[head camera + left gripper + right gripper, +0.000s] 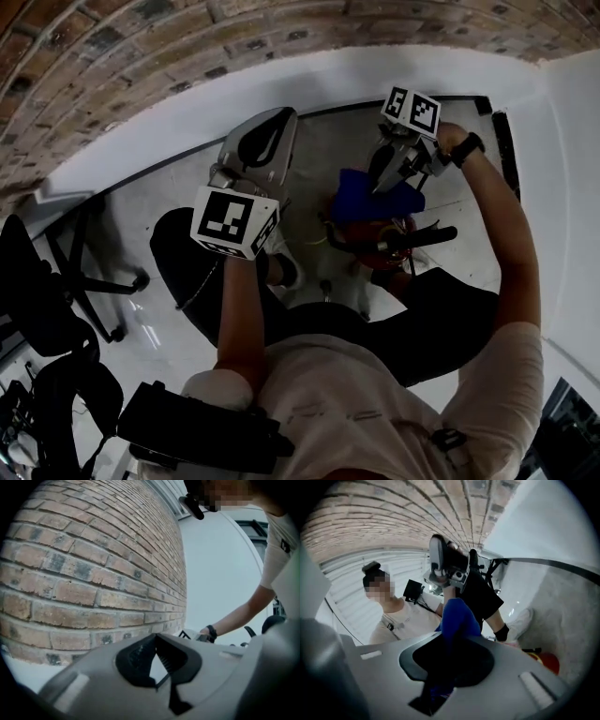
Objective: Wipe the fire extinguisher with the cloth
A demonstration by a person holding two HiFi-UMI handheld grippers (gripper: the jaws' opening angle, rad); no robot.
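1. While the right gripper (449,654) is clamped on the blue cloth (459,616), that cloth hangs over the top of the red fire extinguisher (384,247), which sits on the floor (328,141) by the person's feet.
2. Left gripper (155,640): raised, aimed at the brick wall (93,573), jaws together on nothing.
3. Likely step: wiping the top. Firm clamp, cloth pressed flat, sweep round the black handle (427,236), then down the body. Left gripper could steady the cylinder against tipping.
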